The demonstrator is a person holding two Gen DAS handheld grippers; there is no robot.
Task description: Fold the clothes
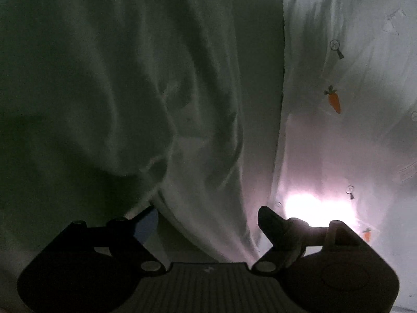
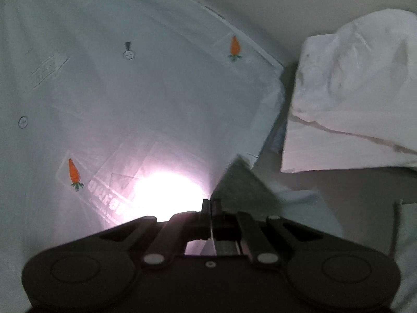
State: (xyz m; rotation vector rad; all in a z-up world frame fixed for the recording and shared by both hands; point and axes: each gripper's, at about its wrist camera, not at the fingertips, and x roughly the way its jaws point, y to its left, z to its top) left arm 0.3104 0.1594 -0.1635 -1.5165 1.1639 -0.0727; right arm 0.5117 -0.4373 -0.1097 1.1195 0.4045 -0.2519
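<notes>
Surface: a pale sheet [image 2: 156,99] printed with small orange carrots [image 2: 73,173], under dim light with one bright glare patch.
Garment: pale green cloth [image 1: 125,83] hangs in folds just ahead of the left gripper [image 1: 208,216].
Left gripper: spread wide, gripping nothing.
Right gripper [image 2: 211,203]: clenched on a corner of the cloth.
Beside: white folded clothes [image 2: 351,99] lie apart.

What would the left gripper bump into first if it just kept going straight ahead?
Most likely the hanging fold of pale cloth that drapes right in front of the open left gripper. The carrot-print fabric lies off to one side; depth is hard to judge.
</notes>
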